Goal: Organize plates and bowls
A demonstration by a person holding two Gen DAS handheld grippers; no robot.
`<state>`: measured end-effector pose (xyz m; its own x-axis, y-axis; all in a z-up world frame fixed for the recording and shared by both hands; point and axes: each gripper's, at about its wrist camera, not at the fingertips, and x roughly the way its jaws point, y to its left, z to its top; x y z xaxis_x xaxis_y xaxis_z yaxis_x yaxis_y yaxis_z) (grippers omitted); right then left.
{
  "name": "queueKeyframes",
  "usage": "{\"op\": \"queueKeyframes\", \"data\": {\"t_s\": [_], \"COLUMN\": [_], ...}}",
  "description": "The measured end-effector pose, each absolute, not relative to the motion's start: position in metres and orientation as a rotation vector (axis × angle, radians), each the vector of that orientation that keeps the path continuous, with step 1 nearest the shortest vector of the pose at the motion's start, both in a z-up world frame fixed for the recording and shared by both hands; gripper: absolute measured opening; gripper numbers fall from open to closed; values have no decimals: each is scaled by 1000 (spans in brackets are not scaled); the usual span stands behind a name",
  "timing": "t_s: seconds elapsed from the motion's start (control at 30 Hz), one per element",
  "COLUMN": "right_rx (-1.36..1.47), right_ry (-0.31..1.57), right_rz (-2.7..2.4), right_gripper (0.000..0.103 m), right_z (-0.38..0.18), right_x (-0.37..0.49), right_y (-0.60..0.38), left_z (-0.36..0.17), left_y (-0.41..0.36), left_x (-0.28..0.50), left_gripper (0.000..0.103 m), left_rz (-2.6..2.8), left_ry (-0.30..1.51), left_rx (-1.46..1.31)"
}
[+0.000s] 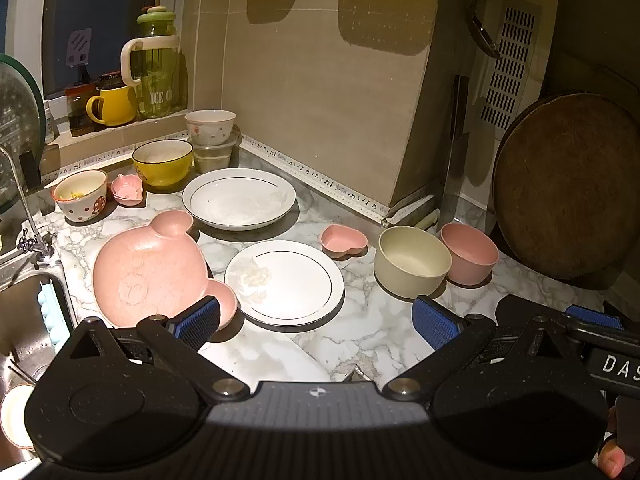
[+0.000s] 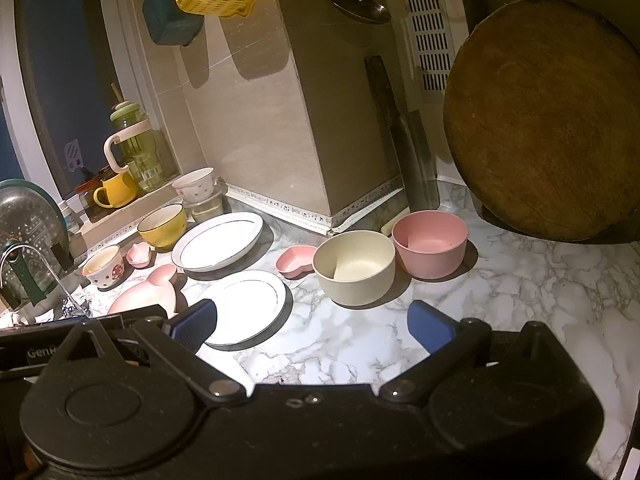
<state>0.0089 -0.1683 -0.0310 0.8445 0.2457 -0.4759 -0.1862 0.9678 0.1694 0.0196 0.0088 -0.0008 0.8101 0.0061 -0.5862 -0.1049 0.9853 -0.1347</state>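
On the marble counter [image 1: 360,336] lie a pink bear-shaped plate [image 1: 152,272], a white plate [image 1: 296,284] with food scraps, a deep white plate [image 1: 240,200], a pink heart dish [image 1: 344,240], a cream bowl [image 1: 412,260] and a pink bowl [image 1: 472,256]. My left gripper [image 1: 316,320] is open and empty, above the counter in front of the white plate. My right gripper [image 2: 312,324] is open and empty, in front of the cream bowl [image 2: 356,268] and pink bowl [image 2: 430,242]. The white plate [image 2: 244,306] lies by its left finger.
A yellow bowl [image 1: 162,162], a mushroom-print bowl [image 1: 82,194], a small pink dish [image 1: 128,190] and a white bowl on a container [image 1: 210,126] stand at the back left. The sink [image 1: 28,320] is at the left. A round wooden board [image 1: 568,184] leans at the right.
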Motion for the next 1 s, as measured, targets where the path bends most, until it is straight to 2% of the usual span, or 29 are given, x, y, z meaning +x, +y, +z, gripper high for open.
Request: {"op": "queueKeyframes", "data": {"t_s": [0.43,0.53,1.0], "right_rx": [111,103,61], "right_ry": [510,511,479], "right_rz": [249,266,374], "right_gripper": [101,98,98], "right_z": [-31,-31,-34], "right_x": [14,14,40], "right_y": [-176,-177,-156], "left_z": [4,5,-10], "left_y": [2,-1,27], "left_x": [15,13,37], "left_gripper": [103,103,103], "left_rz": [74,87,83], "left_ry": [542,530,555], "left_rx": [-184,-179,-200]}}
